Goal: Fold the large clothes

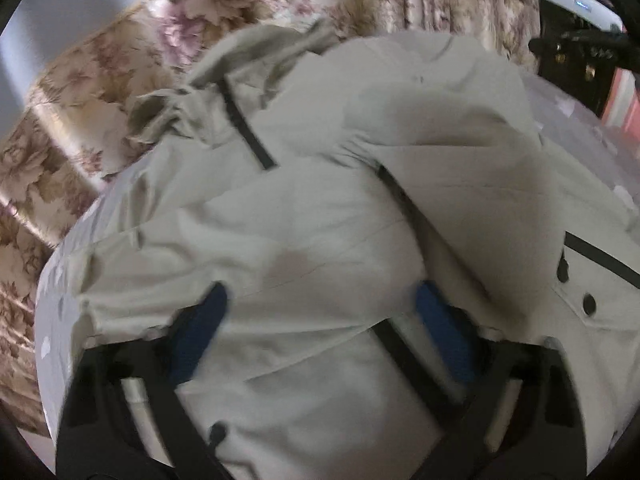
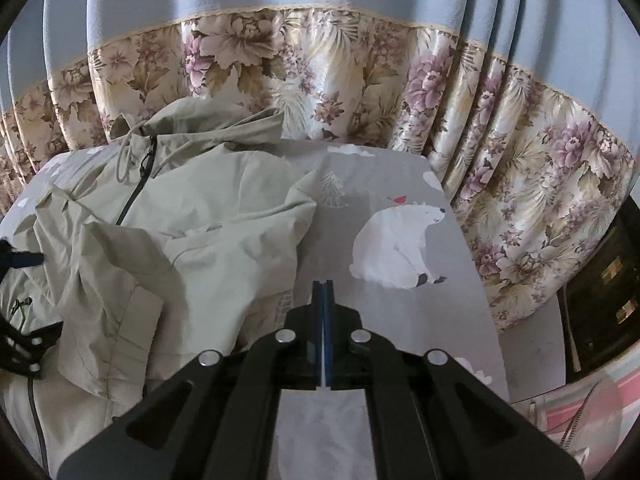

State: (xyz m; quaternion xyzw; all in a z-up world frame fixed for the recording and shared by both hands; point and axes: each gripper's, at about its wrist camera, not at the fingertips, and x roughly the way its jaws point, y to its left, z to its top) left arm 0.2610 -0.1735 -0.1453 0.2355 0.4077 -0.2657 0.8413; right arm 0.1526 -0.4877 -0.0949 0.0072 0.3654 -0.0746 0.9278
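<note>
A pale beige hooded jacket [image 1: 320, 216] with dark zips and snap buttons lies crumpled on the bed, one sleeve thrown across its front. My left gripper [image 1: 322, 304] hovers just over the jacket's middle, open, its blue fingers [image 1: 208, 320] wide apart with only flat cloth beneath them. In the right wrist view the jacket [image 2: 192, 232] fills the left half, hood towards the curtain. My right gripper [image 2: 323, 286] is shut with nothing in it, above the bare sheet beside the jacket's edge. A finger of the left gripper [image 2: 24, 259] shows at the left border.
The bed wears a grey sheet [image 2: 400, 312] printed with a white polar bear [image 2: 396, 240]. A floral curtain [image 2: 320, 80] hangs close behind the bed. A dark cabinet [image 2: 600, 300] stands at the right, past the bed's edge.
</note>
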